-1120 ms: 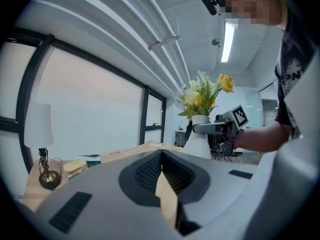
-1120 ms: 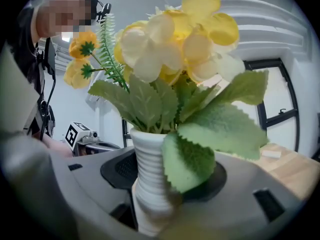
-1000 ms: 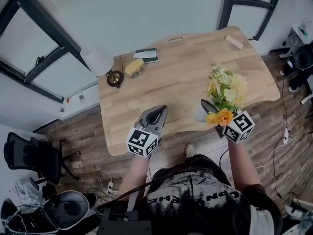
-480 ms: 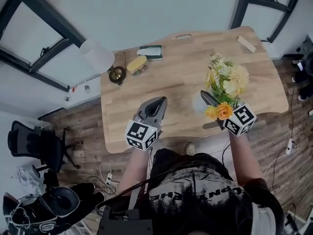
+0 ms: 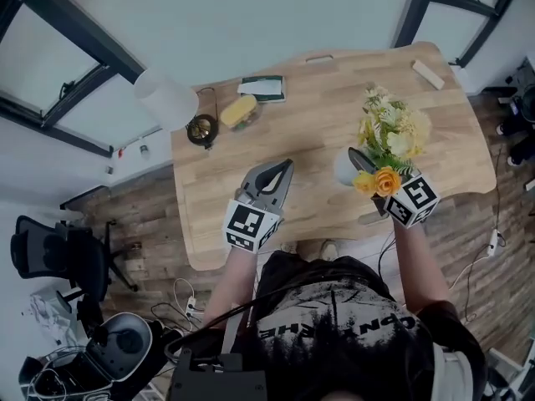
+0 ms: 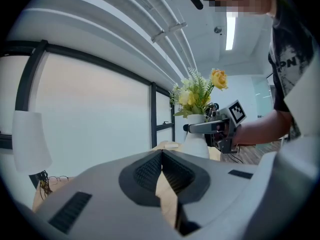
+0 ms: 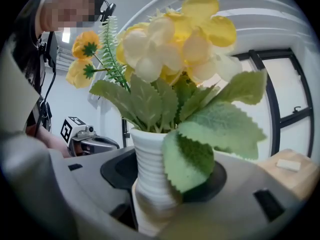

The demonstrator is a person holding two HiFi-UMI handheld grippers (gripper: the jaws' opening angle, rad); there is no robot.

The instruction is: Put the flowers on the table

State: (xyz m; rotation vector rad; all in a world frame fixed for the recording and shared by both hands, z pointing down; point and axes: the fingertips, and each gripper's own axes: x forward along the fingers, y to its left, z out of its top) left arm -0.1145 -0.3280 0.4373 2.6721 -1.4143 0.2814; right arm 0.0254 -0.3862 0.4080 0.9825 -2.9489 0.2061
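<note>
A white ribbed vase (image 7: 150, 169) with yellow and cream flowers (image 7: 170, 39) and green leaves sits between the jaws of my right gripper (image 7: 160, 184), which is shut on it. In the head view the vase (image 5: 343, 168) and flowers (image 5: 389, 136) hang upright over the front right part of the wooden table (image 5: 318, 98), held by the right gripper (image 5: 355, 162). My left gripper (image 5: 280, 172) is over the table's front edge, shut and empty. From the left gripper (image 6: 161, 156) view the vase (image 6: 196, 141) is to the right; its base is hidden.
At the back left of the table stand a white-shaded lamp (image 5: 167, 98), a yellow object (image 5: 236, 109) and a green-and-white book (image 5: 262, 87). A small wooden block (image 5: 428, 73) lies at the back right. A black office chair (image 5: 58, 257) is on the floor at the left.
Both grippers have moved a little farther in over the table, the vase of flowers with the right one. The jaws stand as before.
</note>
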